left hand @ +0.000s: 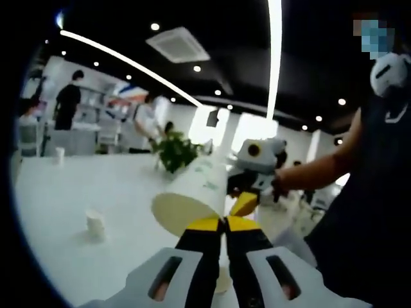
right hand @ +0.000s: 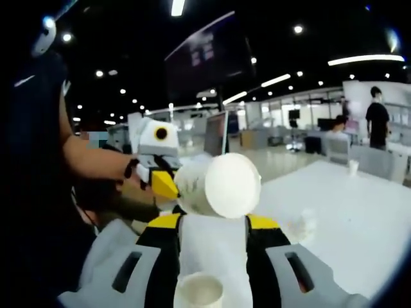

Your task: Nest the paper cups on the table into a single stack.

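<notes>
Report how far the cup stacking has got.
Done: no finished stack is visible. In hand: the right tool grips a paper cup held above the table, with the left tool closed at its edge. Left: a loose cup nearby and a far cup stand apart on the table.

Dim hall lit by ceiling strips (left hand: 275, 58) and spotlights — white table (left hand: 77, 192) glares, edges bend, everything soft.
</notes>
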